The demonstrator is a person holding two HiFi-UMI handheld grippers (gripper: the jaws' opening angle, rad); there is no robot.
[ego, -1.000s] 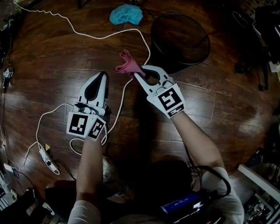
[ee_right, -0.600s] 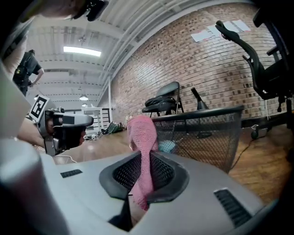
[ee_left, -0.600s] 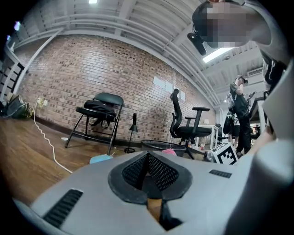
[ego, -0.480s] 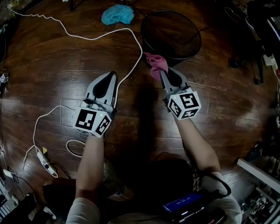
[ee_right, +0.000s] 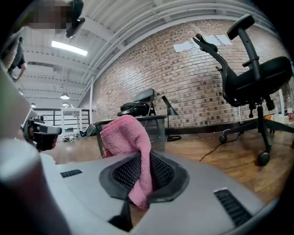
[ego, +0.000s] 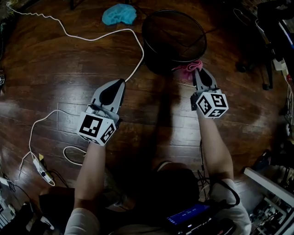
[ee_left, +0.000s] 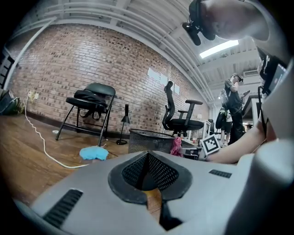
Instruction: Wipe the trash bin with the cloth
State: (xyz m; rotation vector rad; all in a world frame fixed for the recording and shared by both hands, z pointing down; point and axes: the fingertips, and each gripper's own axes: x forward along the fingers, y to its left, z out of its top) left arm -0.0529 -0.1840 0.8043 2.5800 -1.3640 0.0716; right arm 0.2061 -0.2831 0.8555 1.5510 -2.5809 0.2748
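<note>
Cloth [ego: 187, 71] — pink, bunched — is clamped in my right gripper [ego: 197, 73]. The jaws are closed on one fold w/ the rest standing up past the tips, so there's a loose pad to press on the mesh. It sits at the near-right rim of the trash bin [ego: 156, 64], touching or just short of it; can't tell which from the head view. Bin stands upright on the wood floor [ego: 55, 82], beyond both grippers. Left gripper [ego: 118, 86] hangs near-left of the bin, jaws pressed together on nothing — I judge it's parked there to steady the bin if it slides. White cable [ego: 92, 39] runs up to the bin's left side; a blue rag [ego: 119, 13] lies far-left of it. Hard to read: the bin's inside is dark, and in the right gripper view the cloth covers most of the bin.
</note>
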